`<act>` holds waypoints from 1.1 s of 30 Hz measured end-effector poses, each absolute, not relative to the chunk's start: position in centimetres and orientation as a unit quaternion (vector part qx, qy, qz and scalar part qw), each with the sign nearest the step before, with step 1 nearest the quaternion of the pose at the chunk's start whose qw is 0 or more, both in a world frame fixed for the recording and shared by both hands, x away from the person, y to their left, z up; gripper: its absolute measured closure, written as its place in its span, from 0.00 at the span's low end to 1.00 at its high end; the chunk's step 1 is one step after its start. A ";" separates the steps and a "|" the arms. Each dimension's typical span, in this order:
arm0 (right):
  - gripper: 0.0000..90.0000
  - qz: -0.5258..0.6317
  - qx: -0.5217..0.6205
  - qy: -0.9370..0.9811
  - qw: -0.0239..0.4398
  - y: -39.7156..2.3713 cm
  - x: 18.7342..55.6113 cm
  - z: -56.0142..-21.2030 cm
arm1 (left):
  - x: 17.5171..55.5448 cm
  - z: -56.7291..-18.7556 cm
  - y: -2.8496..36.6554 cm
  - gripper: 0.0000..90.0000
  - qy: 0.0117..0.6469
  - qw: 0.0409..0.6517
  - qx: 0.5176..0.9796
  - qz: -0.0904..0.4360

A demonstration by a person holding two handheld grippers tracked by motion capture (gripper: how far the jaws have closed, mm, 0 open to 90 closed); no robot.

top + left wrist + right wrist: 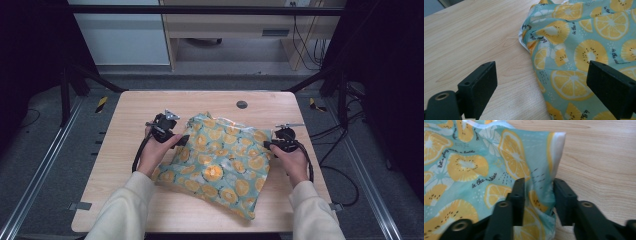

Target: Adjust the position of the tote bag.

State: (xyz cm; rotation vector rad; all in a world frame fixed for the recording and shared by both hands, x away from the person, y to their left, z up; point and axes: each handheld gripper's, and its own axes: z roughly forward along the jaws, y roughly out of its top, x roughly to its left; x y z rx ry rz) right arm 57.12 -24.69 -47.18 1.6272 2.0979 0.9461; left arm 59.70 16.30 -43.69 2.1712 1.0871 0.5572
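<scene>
Wood: the pale rounded-corner wooden table (150, 107) carries everything.
Cloth: a teal fabric sheet printed with yellow citrus slices (220, 160) lies rumpled at the table's middle, apparently gripped at opposite edges for spreading or folding.
Right gripper (539, 192): jaws narrowed onto a raised fold at the cloth's edge, pinching it.
Left gripper (541, 82): jaws wide apart, straddling the cloth's border, holding nothing.
</scene>
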 end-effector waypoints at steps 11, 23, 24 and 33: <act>0.95 0.344 0.533 0.755 0.164 -24.1 56.6 -46.7 | 60.7 -44.1 16.3 0.13 0.422 0.306 0.825 0.218; 0.94 0.343 0.523 0.760 0.173 -24.0 56.3 -46.4 | 62.6 -46.5 15.1 0.17 0.436 0.300 0.827 0.190; 0.94 0.343 0.522 0.762 0.172 -24.0 56.4 -46.4 | 62.7 -47.0 14.9 0.17 0.438 0.300 0.827 0.184; 0.94 0.347 0.521 0.761 0.172 -24.0 56.4 -46.5 | 62.6 -48.2 14.8 0.22 0.437 0.304 0.832 0.155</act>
